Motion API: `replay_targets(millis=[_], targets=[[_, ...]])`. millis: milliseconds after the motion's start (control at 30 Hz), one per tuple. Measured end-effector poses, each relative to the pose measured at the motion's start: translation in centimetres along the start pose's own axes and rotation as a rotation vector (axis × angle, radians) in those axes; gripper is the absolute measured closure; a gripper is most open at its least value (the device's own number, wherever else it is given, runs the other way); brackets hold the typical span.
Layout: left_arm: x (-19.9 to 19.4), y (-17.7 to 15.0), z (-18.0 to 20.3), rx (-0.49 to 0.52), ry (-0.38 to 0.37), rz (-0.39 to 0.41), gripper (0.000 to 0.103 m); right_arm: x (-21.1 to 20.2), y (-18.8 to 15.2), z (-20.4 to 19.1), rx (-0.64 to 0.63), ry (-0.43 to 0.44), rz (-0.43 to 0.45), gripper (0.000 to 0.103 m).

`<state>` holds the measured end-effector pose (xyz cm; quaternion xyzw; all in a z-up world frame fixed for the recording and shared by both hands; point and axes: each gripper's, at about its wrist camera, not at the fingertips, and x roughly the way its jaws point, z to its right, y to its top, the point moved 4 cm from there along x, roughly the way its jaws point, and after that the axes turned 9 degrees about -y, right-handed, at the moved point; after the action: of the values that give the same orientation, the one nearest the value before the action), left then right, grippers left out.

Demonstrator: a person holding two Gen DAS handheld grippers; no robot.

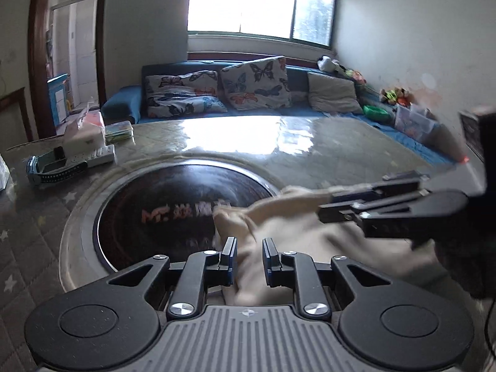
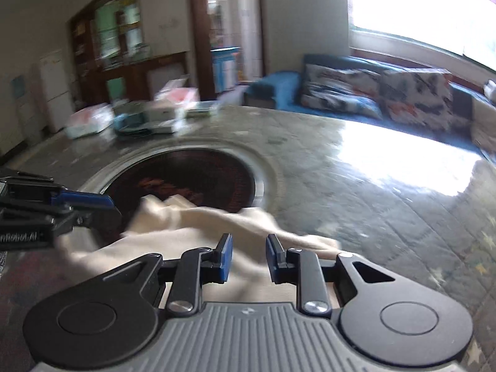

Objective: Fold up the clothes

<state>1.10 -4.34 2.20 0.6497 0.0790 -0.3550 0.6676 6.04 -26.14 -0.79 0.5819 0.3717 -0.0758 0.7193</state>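
A cream-coloured garment (image 1: 297, 232) lies crumpled on the table, partly over the dark round hotplate (image 1: 173, 207). My left gripper (image 1: 249, 248) is open just above the cloth, its jaws apart with cloth showing between them. My right gripper (image 2: 249, 245) is open too, over the same garment (image 2: 217, 226). In the left wrist view the right gripper (image 1: 322, 209) reaches in from the right, low over the cloth. In the right wrist view the left gripper (image 2: 114, 207) comes in from the left at the cloth's edge. Both views are motion-blurred.
The table (image 1: 279, 142) has a glossy quilted cover. At its far left lie a tissue pack (image 1: 83, 133), a power strip (image 1: 93, 156) and a watch (image 1: 49, 170). A blue sofa with butterfly cushions (image 1: 254, 83) stands behind, under a window.
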Motion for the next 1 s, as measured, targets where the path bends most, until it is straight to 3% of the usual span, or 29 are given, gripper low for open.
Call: replay_targets(millis=[133, 267, 467, 667, 800, 900, 1000], targets=[[1.0, -1.8, 0.0, -0.019, -0.003, -0.048, 0.084, 1.0, -0.6, -0.9, -0.049, -0.025, -0.022, 0.08], [0.6, -2.2, -0.3, -0.071, -0.059, -0.061, 0.086, 0.6, -1.2, -1.1, -0.065, -0.024, -0.036, 0.08], [-1.1, -3.0, 0.4, -0.033, -0.116, -0.077, 0.086, -1.4, -2.4, -1.5, -0.101, -0.015, -0.061, 0.08], [-0.2, 0.0, -0.9, -0.052, -0.088, -0.031, 0.086, -2.1, -1.0, -1.9, -0.078, 0.007, -0.04, 0.082], [2.9, 1.0, -1.7, -0.079, -0.084, -0.055, 0.086, -0.1, 0.4, -2.6, -0.053, 0.038, -0.05, 0.089], [4.9, 1.0, -2.7, -0.081, -0.007, -0.079, 0.086, 1.7, 0.8, -3.1, -0.06, 0.042, -0.076, 0.093], [5.5, 0.7, -3.7, -0.121, -0.004, -0.079, 0.085, 2.8, 0.9, -3.4, -0.083, 0.024, -0.066, 0.094]])
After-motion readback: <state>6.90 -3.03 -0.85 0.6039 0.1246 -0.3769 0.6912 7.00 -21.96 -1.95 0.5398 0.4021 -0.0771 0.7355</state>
